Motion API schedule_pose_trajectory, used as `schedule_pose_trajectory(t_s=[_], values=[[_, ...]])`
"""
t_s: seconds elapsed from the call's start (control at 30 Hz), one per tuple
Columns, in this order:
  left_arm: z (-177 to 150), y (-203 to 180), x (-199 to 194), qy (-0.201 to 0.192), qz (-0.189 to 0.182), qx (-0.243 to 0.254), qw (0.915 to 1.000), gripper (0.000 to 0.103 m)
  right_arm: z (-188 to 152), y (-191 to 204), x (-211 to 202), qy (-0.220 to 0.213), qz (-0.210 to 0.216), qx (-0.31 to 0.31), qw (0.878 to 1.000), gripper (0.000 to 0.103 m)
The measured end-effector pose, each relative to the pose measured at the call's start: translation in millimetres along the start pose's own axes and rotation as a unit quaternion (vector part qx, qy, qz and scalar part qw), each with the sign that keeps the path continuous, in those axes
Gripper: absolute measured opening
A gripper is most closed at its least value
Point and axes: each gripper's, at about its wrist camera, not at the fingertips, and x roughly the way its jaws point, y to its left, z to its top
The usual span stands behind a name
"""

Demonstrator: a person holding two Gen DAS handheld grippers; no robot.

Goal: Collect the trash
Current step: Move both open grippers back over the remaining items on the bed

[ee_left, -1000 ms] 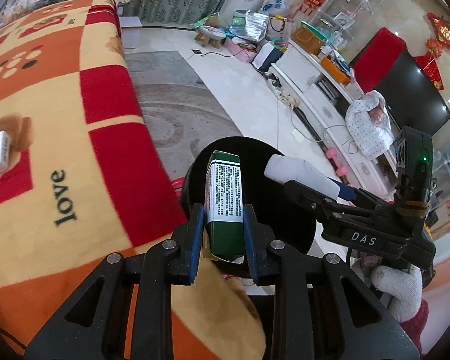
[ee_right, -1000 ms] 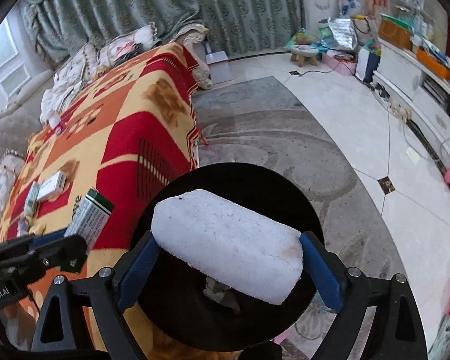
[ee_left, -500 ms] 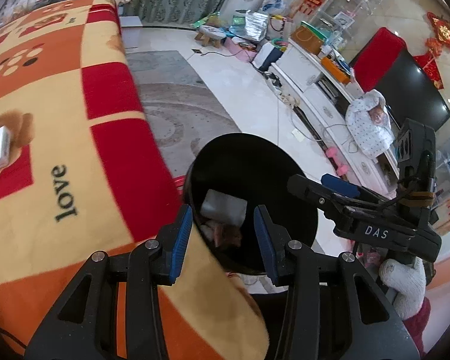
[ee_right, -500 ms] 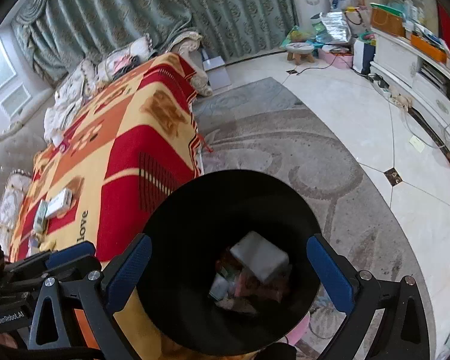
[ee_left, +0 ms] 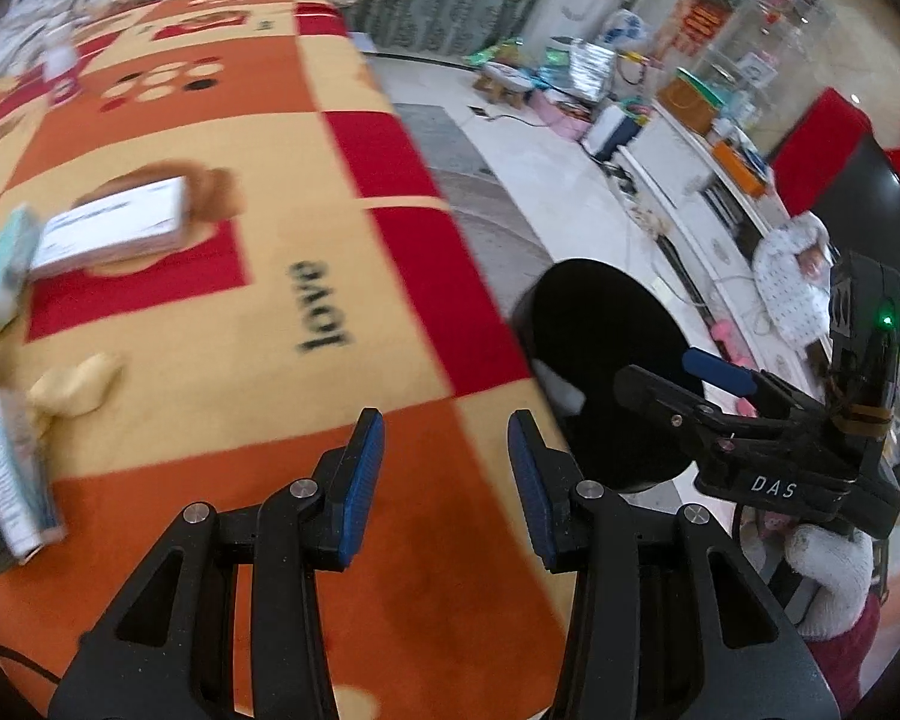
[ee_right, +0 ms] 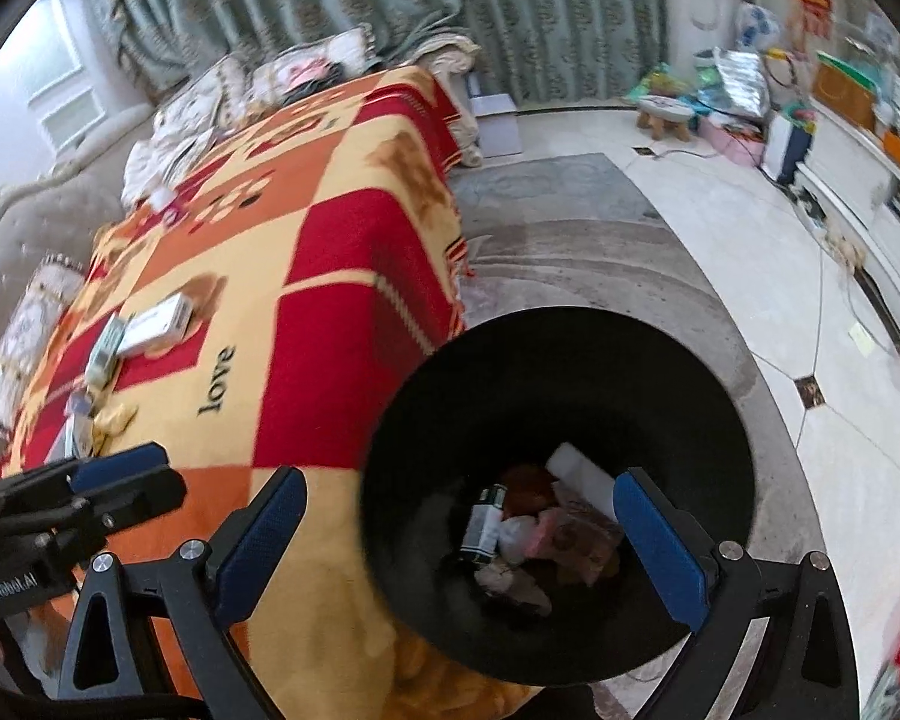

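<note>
My left gripper is open and holds nothing, hovering over the orange part of the blanket. My right gripper is open wide above the black bin, with nothing between its pads. Inside the bin lie a green box, a white foam block and other scraps. On the blanket rest a white box, a teal box and a third box at the left edge. The left wrist view shows the bin on the right, with the right gripper over it.
The blanket covers a low table whose edge touches the bin. Beyond lie a grey rug and tiled floor. A white TV cabinet, a stool and bags stand along the far wall. A gloved hand holds the right gripper.
The left gripper let go of the green box and the right gripper let go of the white foam block; both now lie in the bin. The left gripper swung left over the blanket.
</note>
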Motion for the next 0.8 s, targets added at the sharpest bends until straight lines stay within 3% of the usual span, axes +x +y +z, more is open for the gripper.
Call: schedule_pose_trajectory(t_s=[0.4, 0.6, 0.8], values=[[-30, 102, -82, -0.05, 0.067, -0.076, 0.9936, 0.041, 0, 72, 20, 0.02, 0.066, -0.027, 0.997, 0.101], [-47, 153, -95, -0.044, 0.112, -0.111, 0.9866, 0.041, -3, 131, 30, 0.019, 0.093, -0.09, 0.991, 0.101], [-61, 177, -95, -0.035, 0.139, -0.123, 0.982, 0.041, -4, 175, 43, 0.025, 0.117, -0.125, 0.985, 0.101]])
